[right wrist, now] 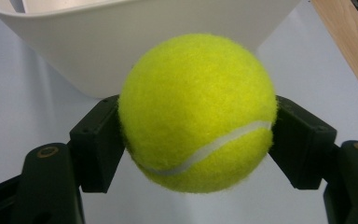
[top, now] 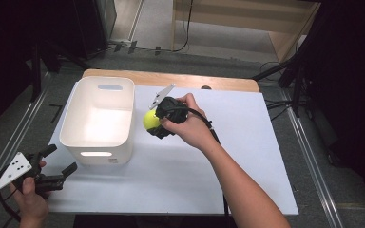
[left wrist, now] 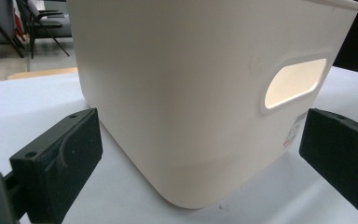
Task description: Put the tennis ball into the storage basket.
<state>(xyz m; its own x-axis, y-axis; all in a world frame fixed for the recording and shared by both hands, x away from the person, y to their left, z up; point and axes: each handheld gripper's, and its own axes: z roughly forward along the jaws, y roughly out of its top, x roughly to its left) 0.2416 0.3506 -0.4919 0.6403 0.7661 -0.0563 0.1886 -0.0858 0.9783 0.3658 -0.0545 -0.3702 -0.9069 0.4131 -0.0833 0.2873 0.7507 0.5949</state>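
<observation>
My table (top: 247, 156) carries a white sheet across nearly its whole top, with a strip of bare wood showing along the far edge. On the left part of that sheet stands the white bin (top: 97, 118), the biggest thing here: a deep tub with rounded corners and 2 slotted handles, 1 in the near wall and 1 in the far wall. In my left gripper view its near wall (left wrist: 205, 93) looms close, the handle slot glowing toward the right.

My right gripper (top: 153, 122) sits just beside the bin's right wall, in my right hand (top: 190, 126), with the grey plate on top tilted toward the bin. Its jaws are clamped on the tennis ball (top: 150, 119), 1 pad on each side, as my right gripper view makes plain: the yellow ball (right wrist: 198, 112) is pinched between both black pads, its white seam curving along the lower half. The ball is outside the bin, near its right wall; whether it touches the sheet I cannot tell.

My left gripper (top: 59, 164) rests at the table's near left corner, jaws spread wide with nothing between them, pointing at the bin's near wall.
</observation>
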